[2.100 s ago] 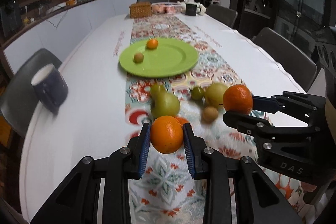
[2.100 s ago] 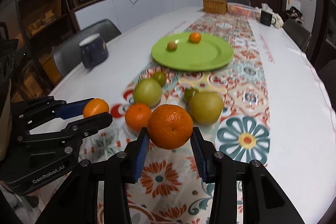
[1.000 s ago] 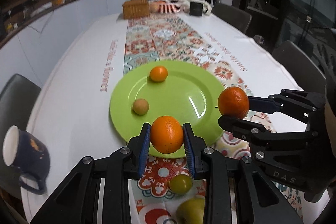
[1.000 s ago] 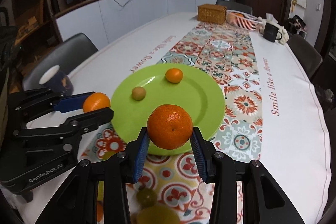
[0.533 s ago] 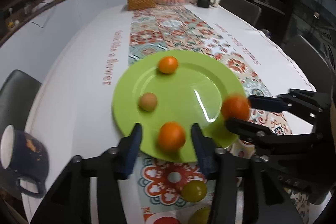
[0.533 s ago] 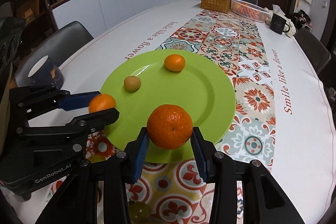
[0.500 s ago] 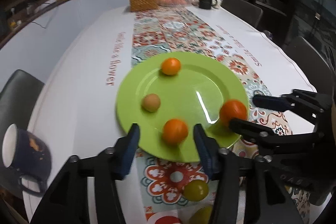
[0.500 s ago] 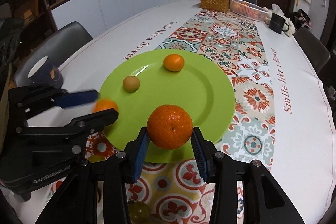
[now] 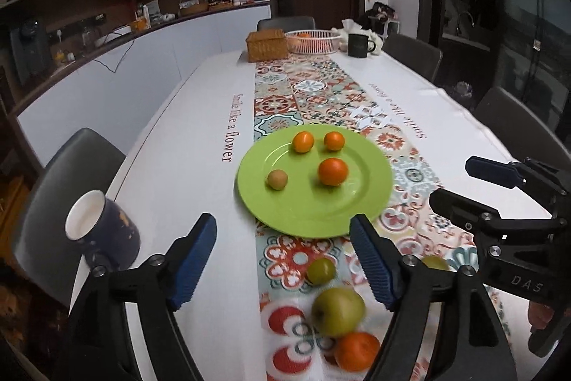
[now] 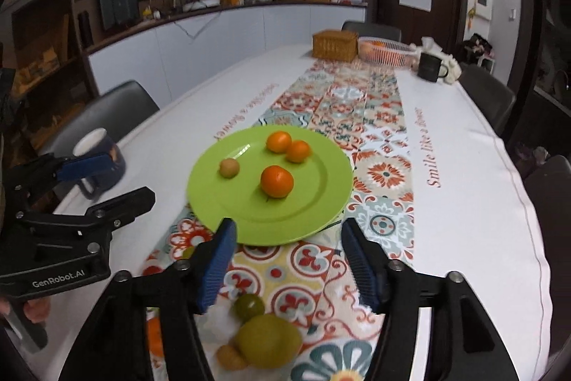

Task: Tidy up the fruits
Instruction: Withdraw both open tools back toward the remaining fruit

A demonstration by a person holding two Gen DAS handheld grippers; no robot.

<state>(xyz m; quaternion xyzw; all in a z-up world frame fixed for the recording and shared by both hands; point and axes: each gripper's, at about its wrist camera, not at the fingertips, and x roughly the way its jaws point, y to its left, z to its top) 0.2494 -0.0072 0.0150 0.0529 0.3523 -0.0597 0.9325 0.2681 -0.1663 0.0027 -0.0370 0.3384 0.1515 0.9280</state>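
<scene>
A green plate (image 9: 371,202) (image 10: 321,202) lies on the patterned runner. It holds three oranges, the largest in the middle (image 9: 333,171) (image 10: 277,181), two smaller ones behind (image 9: 303,142) (image 9: 334,140), and a small tan fruit (image 9: 277,179) (image 10: 228,168). My left gripper (image 9: 283,259) is open and empty, just in front of the plate. My right gripper (image 10: 287,259) is open and empty, also in front of the plate. Below the grippers lie a green apple (image 9: 337,311), a small green fruit (image 9: 321,270) (image 10: 248,306), an orange (image 9: 357,350) and a yellow-green pear (image 10: 269,341).
A dark blue mug (image 9: 101,231) (image 10: 100,156) stands on the white table left of the plate. A wicker box (image 9: 266,44), a white basket (image 9: 313,41) and a dark mug (image 9: 358,44) stand at the far end. Grey chairs line both sides.
Both grippers opened and let their oranges go onto the plate, then pulled back toward me. The plate now holds three oranges and the tan fruit.
</scene>
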